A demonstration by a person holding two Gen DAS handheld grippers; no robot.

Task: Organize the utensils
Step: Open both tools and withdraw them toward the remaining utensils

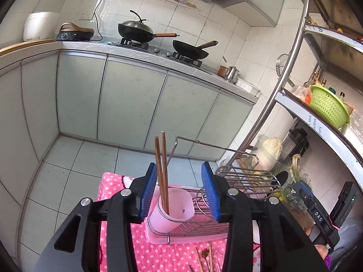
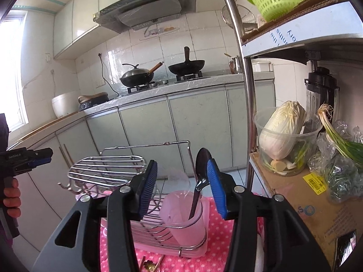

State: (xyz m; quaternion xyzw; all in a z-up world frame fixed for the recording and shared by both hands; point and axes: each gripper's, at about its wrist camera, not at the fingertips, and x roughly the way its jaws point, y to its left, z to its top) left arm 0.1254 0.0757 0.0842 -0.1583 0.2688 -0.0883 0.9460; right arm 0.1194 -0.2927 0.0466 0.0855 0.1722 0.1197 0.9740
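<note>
Left gripper: the left gripper [image 1: 179, 190] hangs over the rack with its blue pads spread wide, gripping nothing; the chopsticks rise just inside its left pad.
Right gripper: the right gripper [image 2: 182, 184] is also spread wide and grips nothing; the spoon's bowl stands just beside its right pad.
Chopsticks: two brown wooden chopsticks [image 1: 161, 172] stand upright, slightly crossed, in a pale pink cup [image 1: 173, 210] at one end of the rack.
Spoon: a dark spoon [image 2: 199, 179] stands bowl up in a second pink cup [image 2: 186, 217] at the other end of the rack.
Rack: a chrome wire rack [image 2: 104, 170] with a raised wire handle sits on a pink tray [image 1: 181, 238].
Cloth: a pink cloth with white dots [image 1: 118, 181] lies under the tray; a few more utensil ends, too cropped to identify, lie on it at the near edge.
Right side: a metal shelf unit stands close by, holding a cabbage [image 2: 281, 129] in a clear tub, green onions [image 2: 340, 142] and, higher up, a green basket [image 1: 329, 106].
Far side: across a tiled floor, pale cabinets carry a counter with two black woks [image 1: 190, 49] on a stove and a white rice cooker [image 1: 40, 26].
</note>
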